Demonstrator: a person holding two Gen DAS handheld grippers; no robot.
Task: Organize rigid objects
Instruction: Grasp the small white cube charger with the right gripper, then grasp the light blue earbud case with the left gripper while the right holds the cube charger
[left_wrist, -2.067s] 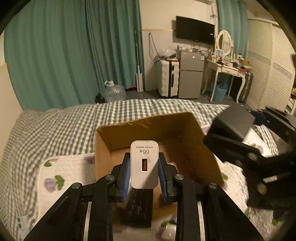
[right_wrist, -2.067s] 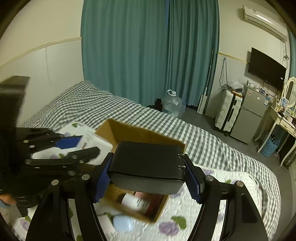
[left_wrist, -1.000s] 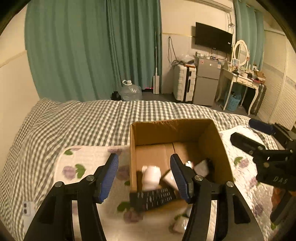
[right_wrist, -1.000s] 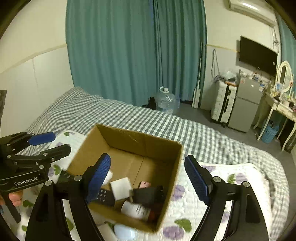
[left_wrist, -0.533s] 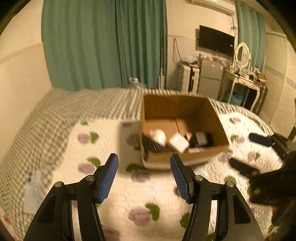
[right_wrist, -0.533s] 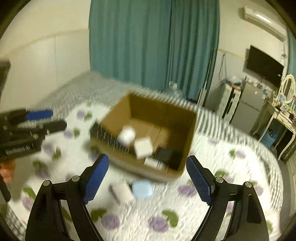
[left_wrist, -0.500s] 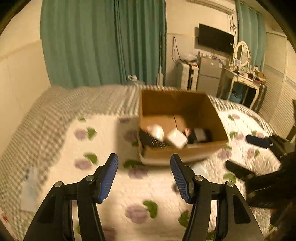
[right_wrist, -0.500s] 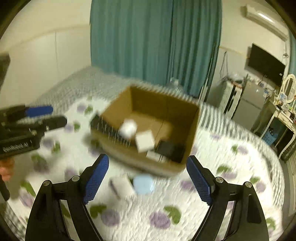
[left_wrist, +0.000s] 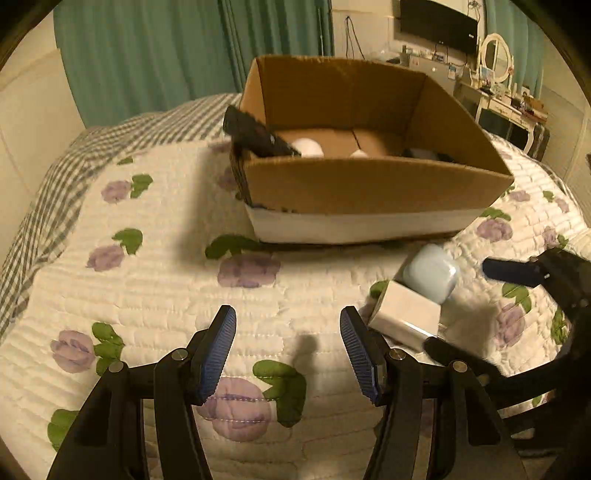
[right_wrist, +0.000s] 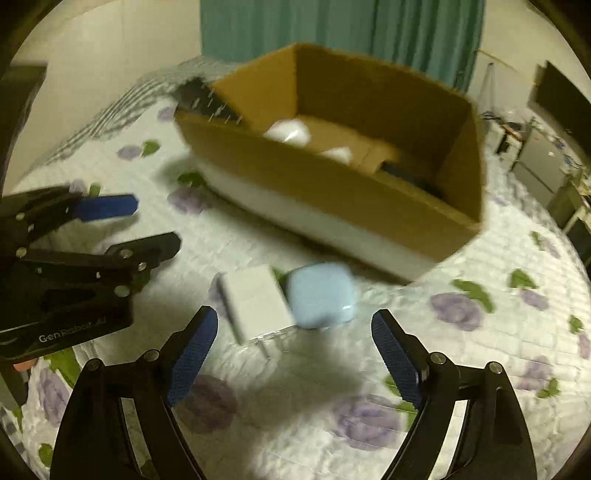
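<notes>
A brown cardboard box (left_wrist: 369, 188) (right_wrist: 332, 206) stands on the flowered quilt. A black remote (left_wrist: 258, 136) leans over its left rim, and white items (left_wrist: 308, 147) lie inside. In front of the box lie a white charger block (right_wrist: 256, 301) (left_wrist: 406, 314) and a pale blue rounded case (right_wrist: 319, 299) (left_wrist: 430, 277), side by side. My left gripper (left_wrist: 288, 350) is open and empty, low over the quilt, left of the charger. My right gripper (right_wrist: 293, 356) is open and empty, just short of the two items.
The quilt (left_wrist: 147, 288) covers a grey checked bedspread (left_wrist: 44, 206). Teal curtains (left_wrist: 166, 48) hang behind the bed. A dressing table with a mirror (left_wrist: 496, 70) and a wall TV (left_wrist: 437, 22) stand at the far right.
Both grippers let go of their items into the box, then dropped low toward the quilt. The charger block and blue case now lie close in front of the right gripper.
</notes>
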